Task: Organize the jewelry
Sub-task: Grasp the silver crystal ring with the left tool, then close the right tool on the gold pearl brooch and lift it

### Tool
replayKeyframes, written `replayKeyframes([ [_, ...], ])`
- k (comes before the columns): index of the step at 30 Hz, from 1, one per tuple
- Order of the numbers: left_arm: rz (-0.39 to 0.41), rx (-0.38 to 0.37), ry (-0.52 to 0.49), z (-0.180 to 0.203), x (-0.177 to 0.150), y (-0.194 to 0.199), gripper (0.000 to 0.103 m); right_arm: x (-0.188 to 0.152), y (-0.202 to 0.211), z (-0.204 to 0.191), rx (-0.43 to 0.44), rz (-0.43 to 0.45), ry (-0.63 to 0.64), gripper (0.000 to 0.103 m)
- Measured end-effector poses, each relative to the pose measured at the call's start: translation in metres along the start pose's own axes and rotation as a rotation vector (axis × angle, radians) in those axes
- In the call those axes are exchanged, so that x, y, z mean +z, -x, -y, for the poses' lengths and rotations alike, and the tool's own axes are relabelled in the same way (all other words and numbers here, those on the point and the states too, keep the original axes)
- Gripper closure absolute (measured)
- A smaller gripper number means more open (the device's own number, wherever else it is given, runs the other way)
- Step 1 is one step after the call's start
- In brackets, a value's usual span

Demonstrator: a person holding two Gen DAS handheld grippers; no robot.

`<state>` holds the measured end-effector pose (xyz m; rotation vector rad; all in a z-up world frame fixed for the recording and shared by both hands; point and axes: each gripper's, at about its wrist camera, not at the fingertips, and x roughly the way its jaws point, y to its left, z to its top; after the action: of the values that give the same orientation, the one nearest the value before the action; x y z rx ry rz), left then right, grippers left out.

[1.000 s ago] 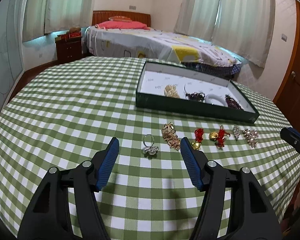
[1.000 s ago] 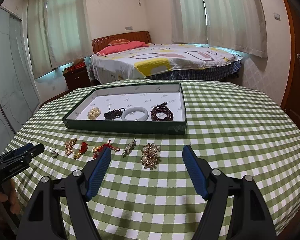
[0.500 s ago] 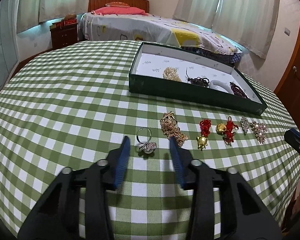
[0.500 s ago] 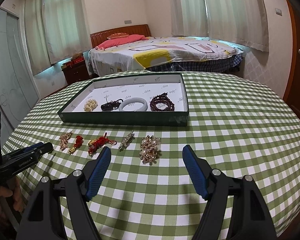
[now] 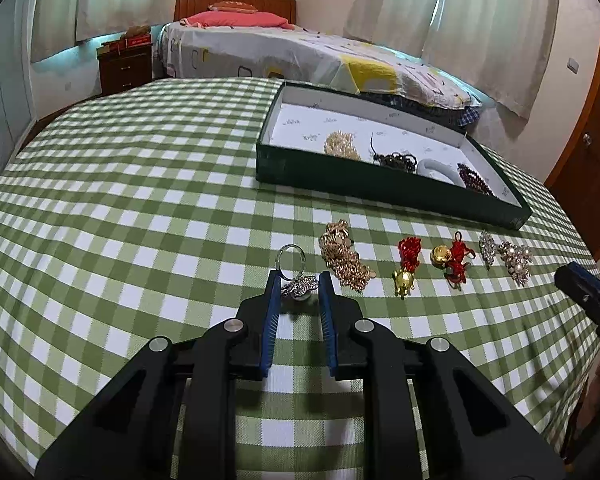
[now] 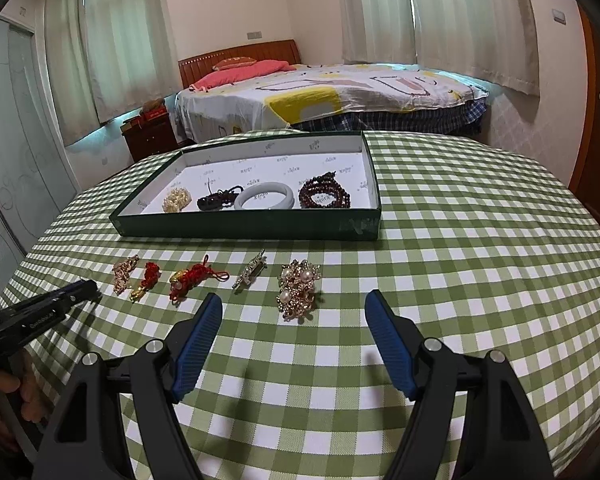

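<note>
Your left gripper [image 5: 299,282] has just been closing its jaws around the silver ring [image 5: 293,270], whose jeweled head sits between the blue pads at their tips; the pads look to be touching it, the band standing up just beyond. Your right gripper [image 6: 294,312] hovers with jaws wide apart and nothing in them, the pearl brooch [image 6: 298,286] lying on the checked tablecloth [image 6: 480,260] between and just ahead of its tips. The other pieces lie in a row before the green tray [image 6: 260,226], which already holds four items.
</note>
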<state>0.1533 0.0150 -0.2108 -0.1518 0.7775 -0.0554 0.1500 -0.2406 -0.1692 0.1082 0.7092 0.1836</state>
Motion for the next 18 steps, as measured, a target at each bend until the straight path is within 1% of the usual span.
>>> replayKeyframes([
  [5, 0.028, 0.016, 0.002, -0.003, 0.004, 0.011, 0.084, 0.002, -0.009, -0.001, 0.000, -0.017, -0.003, 0.031],
  [12, 0.038, 0.028, 0.029, -0.015, 0.010, 0.015, 0.084, 0.010, -0.026, -0.001, -0.002, -0.043, -0.001, 0.032],
  [14, 0.038, 0.030, 0.035, -0.018, 0.011, 0.015, 0.084, 0.014, -0.033, -0.001, -0.004, -0.055, 0.002, 0.037],
  [18, 0.039, 0.030, 0.043, -0.022, 0.013, 0.014, 0.084, 0.018, -0.044, -0.001, -0.003, -0.085, -0.001, 0.045],
])
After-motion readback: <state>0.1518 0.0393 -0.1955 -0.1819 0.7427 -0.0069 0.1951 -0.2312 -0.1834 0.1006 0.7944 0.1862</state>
